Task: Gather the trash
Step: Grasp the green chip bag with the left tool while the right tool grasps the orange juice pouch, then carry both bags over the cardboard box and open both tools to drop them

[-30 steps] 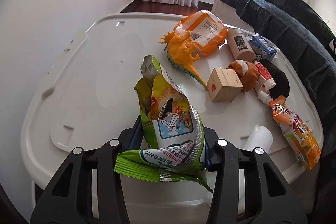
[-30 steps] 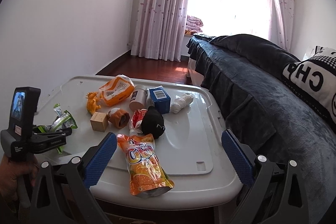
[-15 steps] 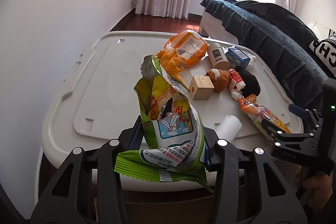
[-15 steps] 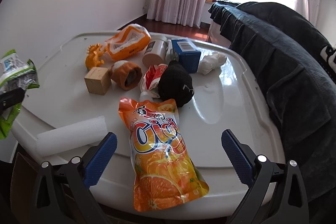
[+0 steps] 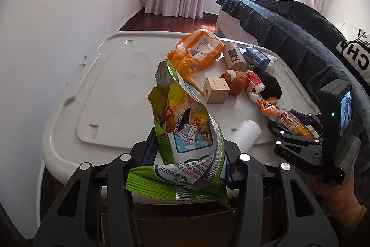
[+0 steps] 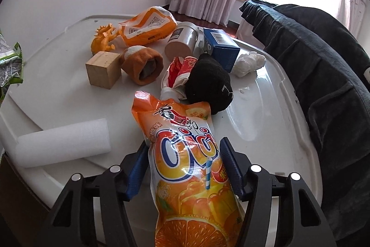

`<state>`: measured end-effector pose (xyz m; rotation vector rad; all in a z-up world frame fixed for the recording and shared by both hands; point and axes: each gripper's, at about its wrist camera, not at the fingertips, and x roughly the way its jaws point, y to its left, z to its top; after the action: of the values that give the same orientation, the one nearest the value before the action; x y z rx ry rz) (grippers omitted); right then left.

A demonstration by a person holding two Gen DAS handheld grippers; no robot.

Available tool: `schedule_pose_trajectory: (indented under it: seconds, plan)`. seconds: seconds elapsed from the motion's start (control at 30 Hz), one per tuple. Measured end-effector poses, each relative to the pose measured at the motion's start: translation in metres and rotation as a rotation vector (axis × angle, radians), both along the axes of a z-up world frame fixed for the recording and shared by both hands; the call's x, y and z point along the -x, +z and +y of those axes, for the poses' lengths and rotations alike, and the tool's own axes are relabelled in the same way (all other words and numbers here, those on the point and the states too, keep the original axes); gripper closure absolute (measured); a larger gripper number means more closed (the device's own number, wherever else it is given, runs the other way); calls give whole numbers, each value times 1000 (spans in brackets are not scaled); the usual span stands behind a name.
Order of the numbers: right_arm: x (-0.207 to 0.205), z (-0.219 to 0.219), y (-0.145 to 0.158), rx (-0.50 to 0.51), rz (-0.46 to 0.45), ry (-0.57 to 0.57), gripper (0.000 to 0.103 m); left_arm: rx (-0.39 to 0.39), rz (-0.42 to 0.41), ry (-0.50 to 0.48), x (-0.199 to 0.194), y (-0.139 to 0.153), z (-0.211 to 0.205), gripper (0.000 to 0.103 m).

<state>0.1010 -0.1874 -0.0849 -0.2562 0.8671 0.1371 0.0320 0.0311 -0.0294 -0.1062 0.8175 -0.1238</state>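
Note:
My left gripper (image 5: pixel 188 154) is shut on a crumpled green snack bag (image 5: pixel 187 131) and holds it above the near edge of the white lid (image 5: pixel 108 89). My right gripper (image 6: pixel 185 166) has its blue pads on both sides of an orange juice pouch (image 6: pixel 185 154) that lies at the lid's front edge; the jaws look closed against it. The right gripper also shows in the left wrist view (image 5: pixel 296 131) over the pouch (image 5: pixel 282 117). The green bag shows at the left edge of the right wrist view (image 6: pixel 9 66).
On the lid (image 6: pixel 266 112) lie a white foam roll (image 6: pixel 62 145), wooden block (image 6: pixel 104 71), orange sock (image 6: pixel 143 66), black sock (image 6: pixel 208 85), red wrapper (image 6: pixel 178 71), orange bag (image 6: pixel 148 24), toy dinosaur (image 6: pixel 103 41), cup (image 6: pixel 182 41), blue carton (image 6: pixel 220 48), tissue (image 6: pixel 249 61). A dark bed (image 6: pixel 323 61) is right.
My right gripper moved in to the orange pouch and its jaws closed from wide open onto it. My left gripper drew back from the lid with the green bag.

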Motion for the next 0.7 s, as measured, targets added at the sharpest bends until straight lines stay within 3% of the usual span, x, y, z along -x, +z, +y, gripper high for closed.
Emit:
schedule_pose_trajectory:
  seconds: [0.37, 0.57, 0.7]
  plan:
    - [25, -1, 36, -21, -67, 16, 46, -13, -4, -19, 16, 10, -6, 57]
    - [66, 3, 78, -65, -104, 45, 46, -32, -11, -61, 49, 24, -9, 57]
    - [102, 6, 88, -98, -87, 59, 46, -40, -12, -83, 79, 29, -9, 57]
